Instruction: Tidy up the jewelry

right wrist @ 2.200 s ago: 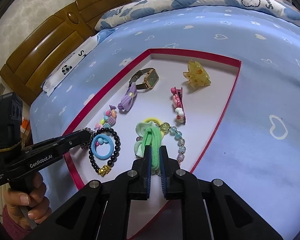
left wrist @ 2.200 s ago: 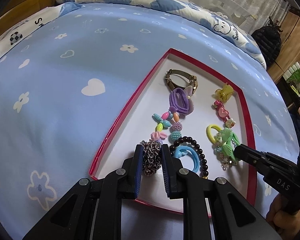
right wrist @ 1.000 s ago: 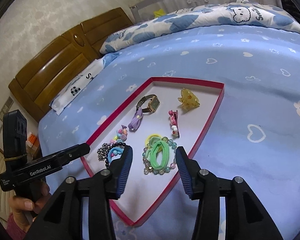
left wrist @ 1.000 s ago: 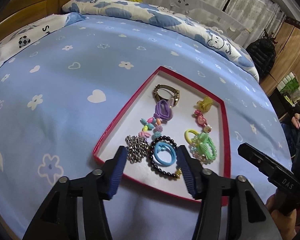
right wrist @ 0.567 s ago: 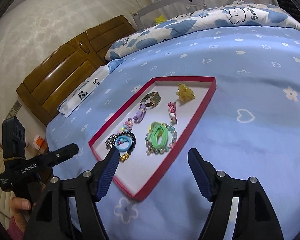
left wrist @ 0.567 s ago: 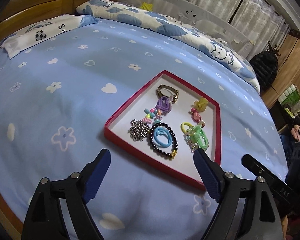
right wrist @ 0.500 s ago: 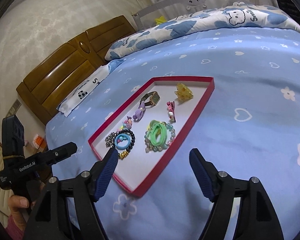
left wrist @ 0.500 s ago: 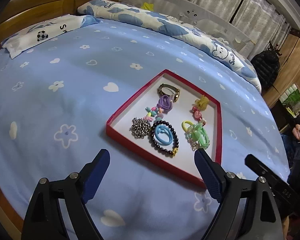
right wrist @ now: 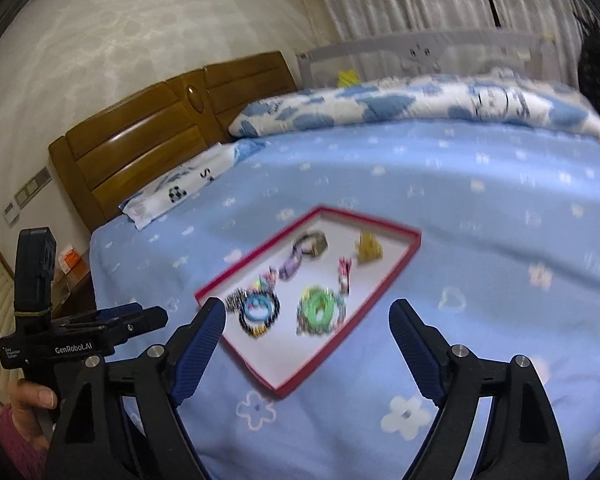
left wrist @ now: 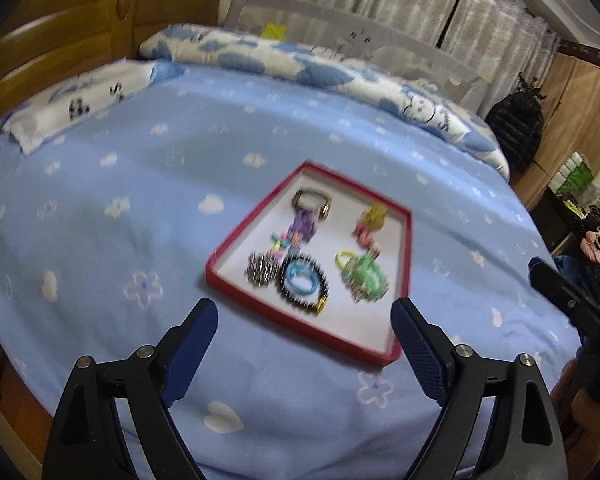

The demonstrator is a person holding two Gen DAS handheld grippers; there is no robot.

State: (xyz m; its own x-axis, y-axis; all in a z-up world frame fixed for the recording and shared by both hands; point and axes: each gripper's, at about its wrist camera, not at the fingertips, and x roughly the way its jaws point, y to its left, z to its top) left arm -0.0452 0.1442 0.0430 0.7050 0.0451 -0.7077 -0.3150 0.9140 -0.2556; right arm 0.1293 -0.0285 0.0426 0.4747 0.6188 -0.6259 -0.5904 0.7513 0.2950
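Observation:
A red-rimmed tray (left wrist: 236, 276) with a white floor lies on the blue bedspread; it also shows in the right wrist view (right wrist: 396, 276). In it lie a silver chain (left wrist: 262, 270), a blue hair tie inside a black bead bracelet (left wrist: 302, 284), a green hair tie (left wrist: 366, 276), a watch (left wrist: 310, 200), a purple tie (left wrist: 304, 224) and a yellow clip (left wrist: 374, 214). My left gripper (left wrist: 304, 344) is open and empty, held back above the near edge of the tray. My right gripper (right wrist: 306, 344) is open and empty, also held back from the tray. Both views are blurred.
The blue bedspread (left wrist: 140, 200) with hearts and flowers covers the bed. A wooden headboard (right wrist: 160, 128) and pillows (left wrist: 80, 100) lie at the far left. A rolled quilt (left wrist: 320, 60) lies along the far side. A wardrobe (left wrist: 572, 120) stands at the right.
Both grippers let go of the chain and the green tie, opened wide, and pulled back and up from the tray. The tray now looks smaller and farther away.

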